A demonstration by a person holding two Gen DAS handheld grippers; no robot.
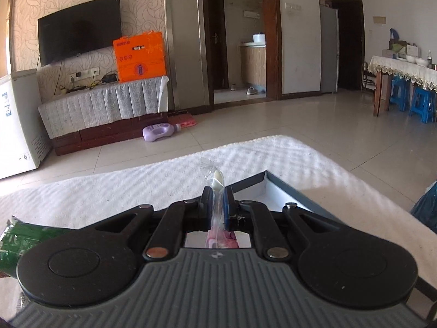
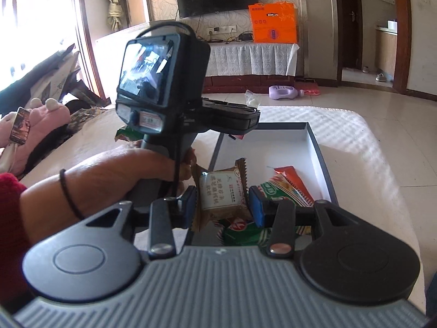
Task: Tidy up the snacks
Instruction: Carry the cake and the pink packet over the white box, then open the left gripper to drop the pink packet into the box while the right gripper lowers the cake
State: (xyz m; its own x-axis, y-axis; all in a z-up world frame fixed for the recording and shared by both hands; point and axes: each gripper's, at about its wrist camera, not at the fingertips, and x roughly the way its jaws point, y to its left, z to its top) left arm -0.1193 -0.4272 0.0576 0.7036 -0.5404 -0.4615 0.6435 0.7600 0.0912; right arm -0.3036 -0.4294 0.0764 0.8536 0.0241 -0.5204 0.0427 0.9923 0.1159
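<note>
My left gripper [image 1: 217, 194] is shut on a clear-wrapped white candy [image 1: 215, 177], which sticks up above the pads over the white-covered table [image 1: 136, 180]. In the right wrist view that gripper [image 2: 255, 110] hangs at the near-left corner of a shallow blue-rimmed box [image 2: 319, 147], with a hand [image 2: 131, 169] around its handle. My right gripper [image 2: 222, 205] holds a beige snack packet [image 2: 221, 194] upright between its blue pads [image 2: 258, 205], above the near end of the box. An orange packet [image 2: 289, 177] and green packets [image 2: 275, 191] lie in the box.
A green packet [image 1: 21, 240] lies on the table left of the box [image 1: 286, 188]. Pink plush slippers [image 2: 41, 120] and dark clutter sit at the far left. On the floor beyond are a purple bottle [image 1: 161, 132], a TV stand [image 1: 103, 109] and blue stools [image 1: 420, 104].
</note>
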